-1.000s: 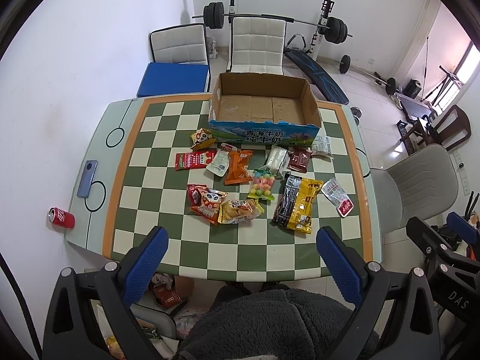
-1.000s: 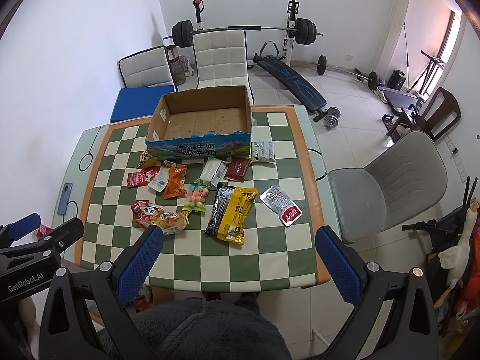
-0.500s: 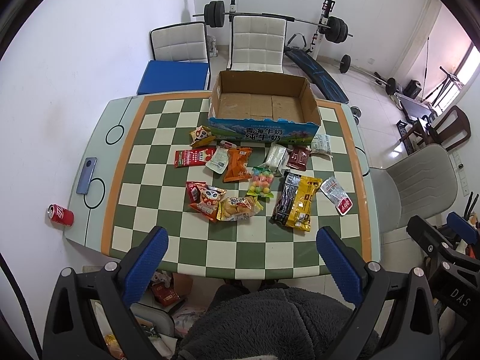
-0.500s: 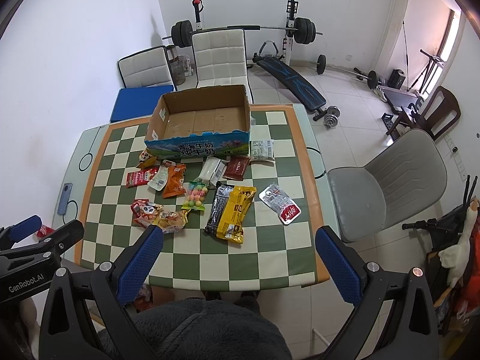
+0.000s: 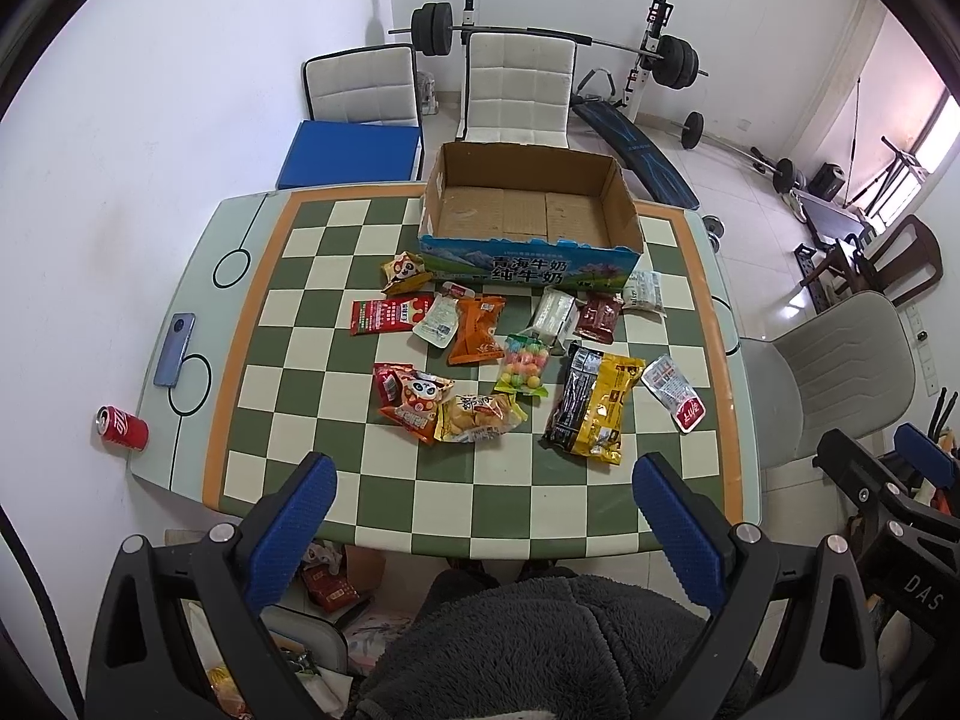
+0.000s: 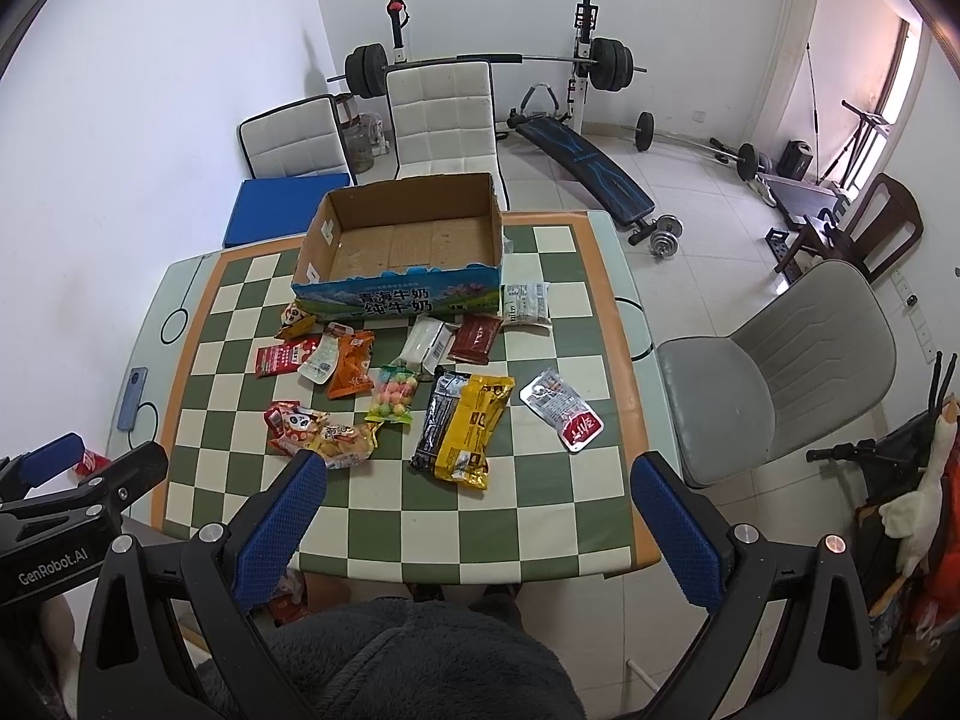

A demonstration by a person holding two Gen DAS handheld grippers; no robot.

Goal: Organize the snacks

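- Gym gear and white chairs line the far wall of a tiled room; in front of them stands a checkered table point(image 5: 384, 498) carrying everything the task needs.
- At the far edge of the table sits an open cardboard box point(image 5: 528, 210), empty as far as its floor shows.
- Snacks lie loose between the box and the near edge: a yellow-and-black bag point(image 5: 594, 408) to the right, a candy-ball packet point(image 5: 523, 363) near the middle, an orange pouch point(image 5: 477, 330) beside it, and a panda packet point(image 5: 414, 399) touching a cookie pack point(image 5: 477, 417) closest to the near edge.
- A small red-and-clear sachet point(image 6: 564, 411) lies apart toward the right edge, and a white packet point(image 6: 527, 303) rests just beside the box's right corner.
- Off to the left, a phone point(image 5: 174, 349) and a red can point(image 5: 122, 427) are not snacks, I judge, and should stay put.
- The left gripper point(image 5: 483, 516) hangs above the near edge with its jaws spread wide and nothing between them.
- The right gripper point(image 6: 477, 516) is likewise spread wide and empty, held high and back from the table.
- Step in hand, as I read it: the very start, nothing boxed yet, both tools surveying the pile.
- The next move calls for lowering one gripper onto a near packet, probably the cookie pack or the yellow-and-black bag, pinching it by an edge and carrying it over the box's front wall.
- Several wrappers near the box overlap, and from this height it is hard to tell which lies on top.
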